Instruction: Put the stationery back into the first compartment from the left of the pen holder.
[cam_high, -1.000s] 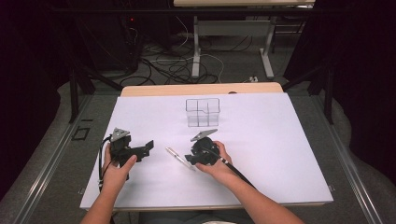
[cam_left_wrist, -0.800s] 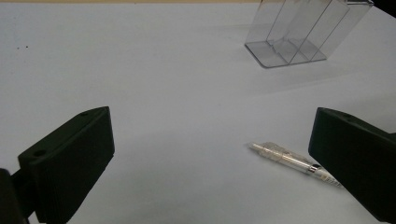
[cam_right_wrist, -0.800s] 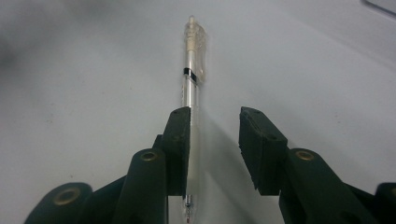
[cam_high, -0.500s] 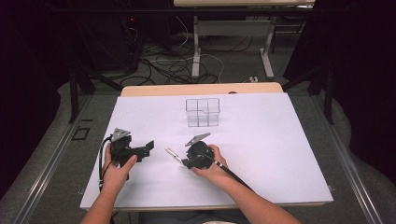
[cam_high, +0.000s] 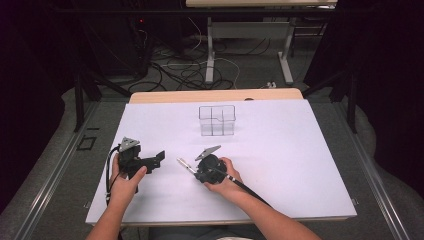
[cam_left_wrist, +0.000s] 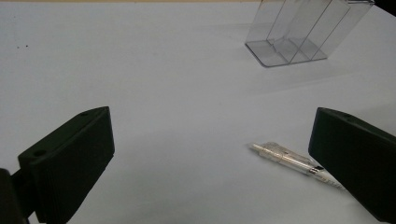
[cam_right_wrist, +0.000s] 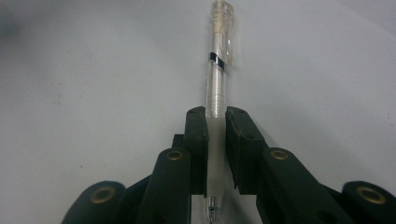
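Having drawn nearer and leftward, the right gripper (cam_high: 192, 169) is clamping a clear pen (cam_right_wrist: 217, 93) near the table (cam_high: 300, 165), likely bound for the far organizer (cam_high: 217, 120), while the left gripper (cam_high: 150, 161) is gaping empty.

Open table (cam_high: 300, 165) around clear organizer (cam_high: 217, 120)
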